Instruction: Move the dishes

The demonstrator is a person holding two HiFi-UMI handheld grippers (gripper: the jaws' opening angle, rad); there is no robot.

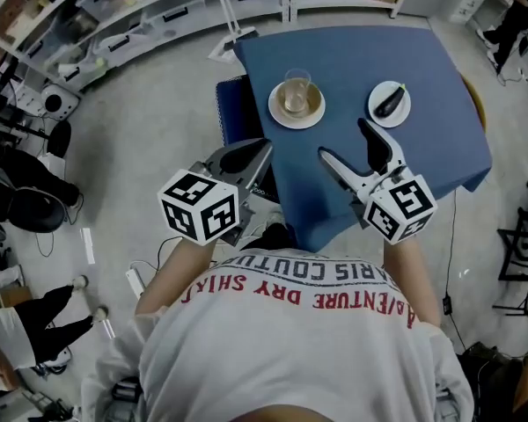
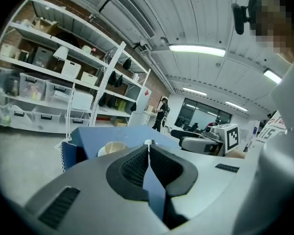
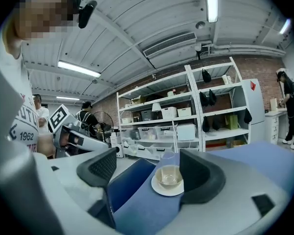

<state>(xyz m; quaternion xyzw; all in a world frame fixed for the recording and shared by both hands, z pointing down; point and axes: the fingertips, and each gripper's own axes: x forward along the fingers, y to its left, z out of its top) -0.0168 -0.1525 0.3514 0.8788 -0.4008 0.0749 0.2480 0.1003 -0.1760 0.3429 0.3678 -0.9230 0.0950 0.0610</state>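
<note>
Nearest, at the table's near edge, the left gripper sits at 7 o'clock beside the left corner, fingers pressed together on nothing. The right gripper hovers at 6 o'clock over the edge, fingers spread wide and empty. Bare cloth lies beyond. Farther on, the big plate carrying a glass stands at 11 o'clock. The small plate with a dark item is at 1 o'clock. Both are well in from the edges.

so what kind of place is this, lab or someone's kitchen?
Looks like a lab or workshop, not a kitchen: open metal shelving loaded with storage bins, an exposed ceiling duct, and one blue-clothed table standing alone on open floor.
</note>
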